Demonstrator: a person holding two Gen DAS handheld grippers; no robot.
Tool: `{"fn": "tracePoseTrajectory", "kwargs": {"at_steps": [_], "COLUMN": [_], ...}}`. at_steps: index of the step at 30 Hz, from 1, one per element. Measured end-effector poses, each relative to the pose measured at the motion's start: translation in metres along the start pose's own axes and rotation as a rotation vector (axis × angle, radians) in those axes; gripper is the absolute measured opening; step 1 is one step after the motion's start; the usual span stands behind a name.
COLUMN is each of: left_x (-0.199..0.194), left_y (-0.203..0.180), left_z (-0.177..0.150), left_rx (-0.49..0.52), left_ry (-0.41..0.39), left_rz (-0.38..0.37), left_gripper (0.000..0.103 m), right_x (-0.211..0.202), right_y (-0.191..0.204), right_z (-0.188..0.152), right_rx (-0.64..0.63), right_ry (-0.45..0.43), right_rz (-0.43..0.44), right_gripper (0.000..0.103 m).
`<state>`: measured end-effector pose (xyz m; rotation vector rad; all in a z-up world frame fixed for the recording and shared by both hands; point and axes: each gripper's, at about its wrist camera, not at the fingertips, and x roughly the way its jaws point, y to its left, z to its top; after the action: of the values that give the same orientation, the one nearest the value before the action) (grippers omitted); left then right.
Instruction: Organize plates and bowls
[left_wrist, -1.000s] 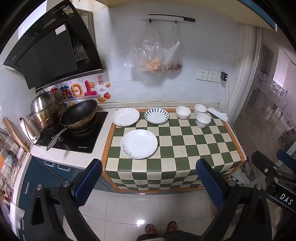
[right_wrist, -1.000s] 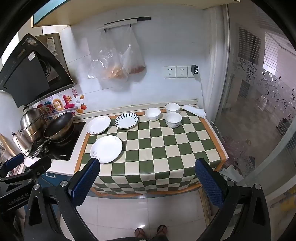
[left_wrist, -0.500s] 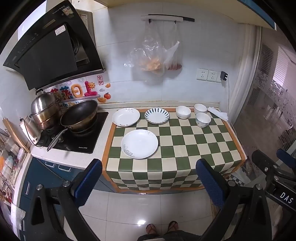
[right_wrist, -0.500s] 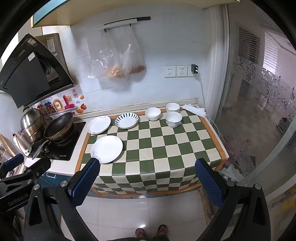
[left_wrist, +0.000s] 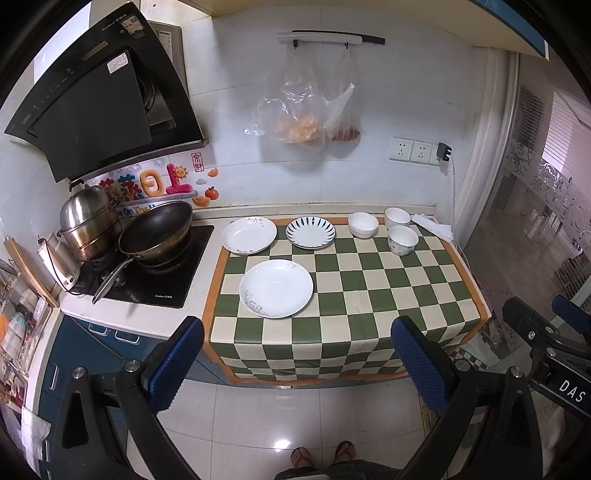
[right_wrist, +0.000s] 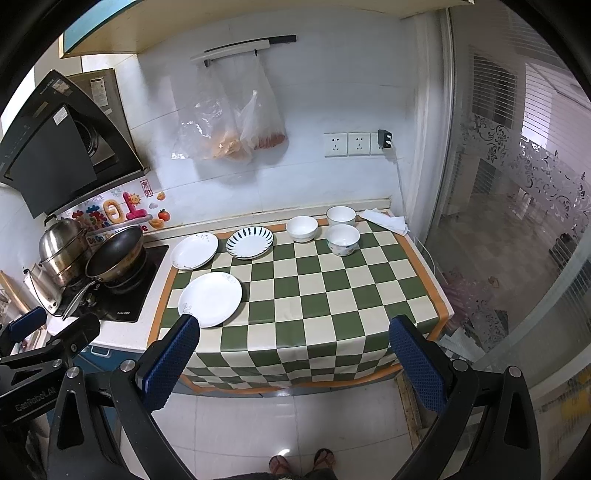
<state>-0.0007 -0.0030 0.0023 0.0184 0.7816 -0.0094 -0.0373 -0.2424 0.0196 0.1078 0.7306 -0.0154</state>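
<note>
On the green checked cloth (left_wrist: 369, 291) lie a large white plate (left_wrist: 276, 288), a second white plate (left_wrist: 249, 235) at the back left and a blue-striped plate (left_wrist: 310, 232) beside it. Three white bowls stand at the back right: one (left_wrist: 363, 224), one (left_wrist: 397, 218) and a patterned one (left_wrist: 402, 240). The same plates (right_wrist: 210, 299) and bowls (right_wrist: 342, 240) show in the right wrist view. My left gripper (left_wrist: 295, 358) and right gripper (right_wrist: 293, 360) are both open and empty, held well back from the counter above the floor.
A wok (left_wrist: 155, 232) and a steel pot (left_wrist: 86, 221) sit on the hob at the left. A folded cloth (left_wrist: 432, 227) lies at the back right corner. Plastic bags (left_wrist: 303, 114) hang on the wall. A glass partition (right_wrist: 517, 221) bounds the right side.
Both views have shifted only slightly; the counter appears a touch nearer. Nothing on the counter moved.
</note>
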Motion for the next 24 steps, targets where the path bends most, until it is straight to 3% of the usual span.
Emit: {"fn": "tracePoseTrajectory", "kwargs": {"at_steps": [24], "left_x": [-0.0014], "left_y": [-0.0031], "left_z": [0.0052], "left_rx": [0.004], "left_ry": [-0.005], "left_rz": [0.000], "left_gripper": [0.103], "right_x": [-0.0047], "right_y": [0.0017], "right_z": [0.0022], "right_rx": [-0.006], "right_ry": [-0.012], "right_rz": [-0.004], "right_gripper": [0.103]}}
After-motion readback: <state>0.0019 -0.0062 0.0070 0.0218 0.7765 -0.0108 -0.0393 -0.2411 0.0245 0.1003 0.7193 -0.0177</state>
